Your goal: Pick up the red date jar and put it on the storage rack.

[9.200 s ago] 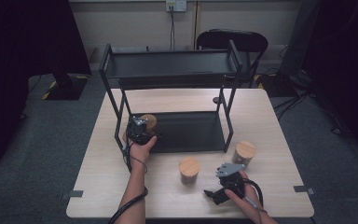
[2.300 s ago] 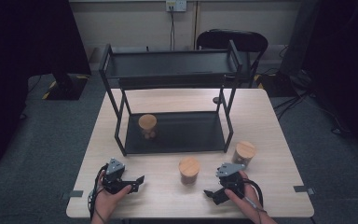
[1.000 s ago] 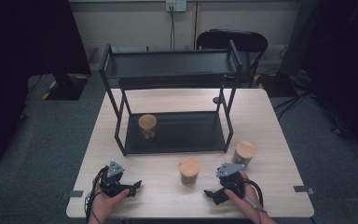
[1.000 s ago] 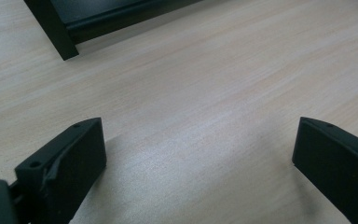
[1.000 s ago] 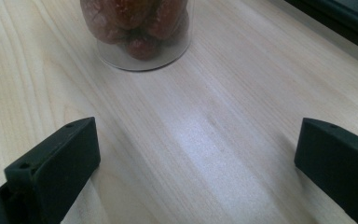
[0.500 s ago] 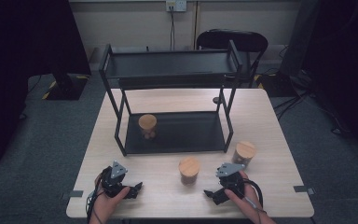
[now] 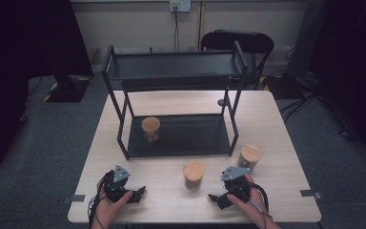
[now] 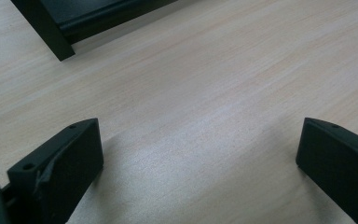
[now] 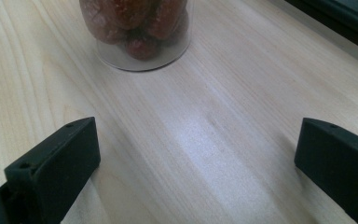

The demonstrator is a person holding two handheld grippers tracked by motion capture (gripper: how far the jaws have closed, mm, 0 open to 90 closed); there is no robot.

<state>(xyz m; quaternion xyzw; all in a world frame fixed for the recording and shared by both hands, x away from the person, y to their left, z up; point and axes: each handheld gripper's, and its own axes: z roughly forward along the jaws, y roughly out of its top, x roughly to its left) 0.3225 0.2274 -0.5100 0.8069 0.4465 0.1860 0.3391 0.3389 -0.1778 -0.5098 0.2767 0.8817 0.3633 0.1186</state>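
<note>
Both grippers rest near the table's point(image 7: 286, 143) front edge, jaws wide apart and empty: left gripper point(image 7: 140, 192) at seven o'clock, right gripper point(image 7: 213, 197) at five. The middle jar point(image 7: 193, 174) stands upright between them at six; approach it level and clamp below the lid.

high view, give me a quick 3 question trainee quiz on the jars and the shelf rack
1. How many jars with wooden lids stand on the table outside the shelf rack?
2. True or false: the left gripper is shut on a jar.
3. Where is the third jar? A) top shelf B) bottom shelf, left part C) on the chair

Key:
1. Two: the middle jar and the right jar.
2. False. In the left gripper view its fingers stand wide over bare wood.
3. B. The shelved jar stands there.
</note>
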